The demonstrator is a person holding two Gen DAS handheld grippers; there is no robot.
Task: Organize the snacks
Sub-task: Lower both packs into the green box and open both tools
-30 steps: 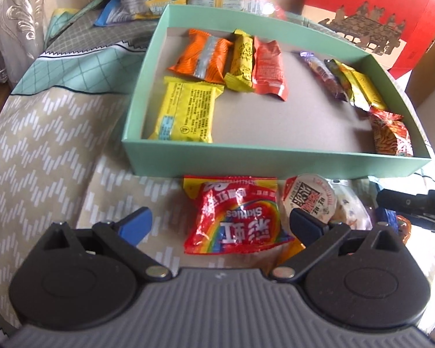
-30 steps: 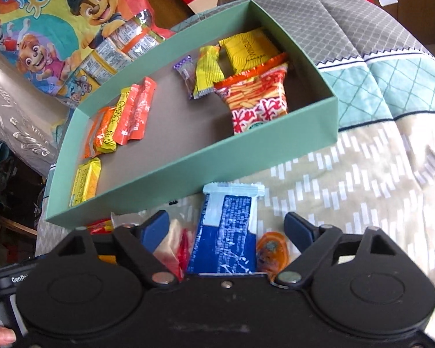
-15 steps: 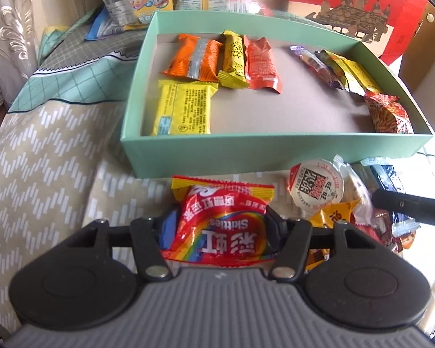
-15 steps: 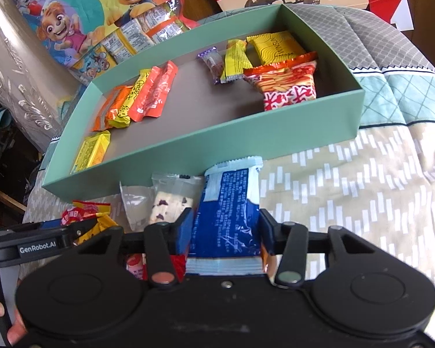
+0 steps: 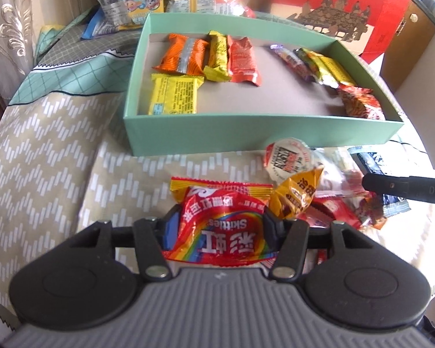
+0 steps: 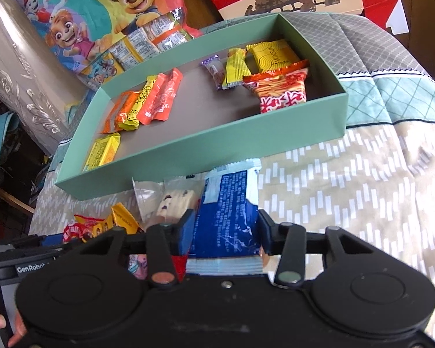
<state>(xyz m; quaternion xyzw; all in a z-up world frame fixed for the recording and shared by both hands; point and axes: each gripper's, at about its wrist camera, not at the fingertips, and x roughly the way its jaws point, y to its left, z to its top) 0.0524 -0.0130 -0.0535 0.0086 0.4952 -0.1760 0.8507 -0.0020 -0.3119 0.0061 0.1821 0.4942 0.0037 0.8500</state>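
- Skittles bag (image 5: 221,233) sits pinched between my left gripper (image 5: 220,229) fingers, print upside down to me, its crimped yellow-red edge pointing toward the green box (image 5: 258,137).
- My right gripper (image 6: 224,236) clamps a blue wrapper (image 6: 227,217); its long axis runs along the fingers, far end touching the box's near wall.
- Both packets are in front of the box, over the patterned blanket (image 6: 348,191).
- Loose snacks (image 5: 298,185) lie between my grippers.
- Inside the box, wrapped bars lie in left and right groups.
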